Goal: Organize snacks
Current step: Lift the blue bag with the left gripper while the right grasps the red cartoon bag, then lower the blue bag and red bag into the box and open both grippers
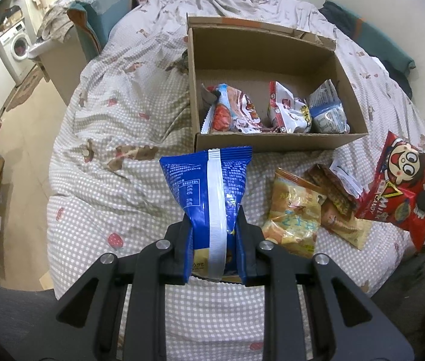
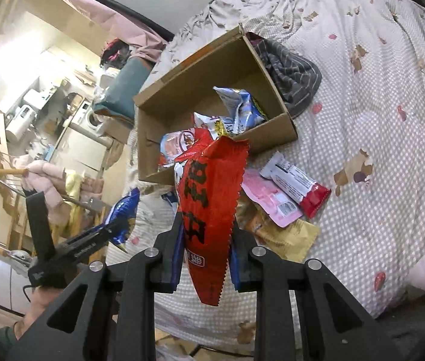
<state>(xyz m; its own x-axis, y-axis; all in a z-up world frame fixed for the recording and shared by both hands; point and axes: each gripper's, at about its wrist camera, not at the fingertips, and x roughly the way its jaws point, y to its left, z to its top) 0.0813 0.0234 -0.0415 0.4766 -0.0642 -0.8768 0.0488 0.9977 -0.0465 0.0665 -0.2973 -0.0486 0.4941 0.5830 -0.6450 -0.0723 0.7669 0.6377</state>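
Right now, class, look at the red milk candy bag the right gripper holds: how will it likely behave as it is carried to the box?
The red milk candy bag is pinched by the right gripper and creases there, so it is probably floppy. It stands puffed above the jaws, so likely light. Its glossy film may slip.

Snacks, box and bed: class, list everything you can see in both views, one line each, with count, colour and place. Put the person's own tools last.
Box: one, brown cardboard, open, on the bed.
Packets in box: at least three, red, white and blue.
Loose packets: several, yellow, brown, pink and white-red, on the bed in front of the box.
Bed cover: one, checked beige and white.
Striped cloth: one, grey, beside the box.
Blue bag: one, held in the left gripper.
Red bag: one, held in the right gripper.
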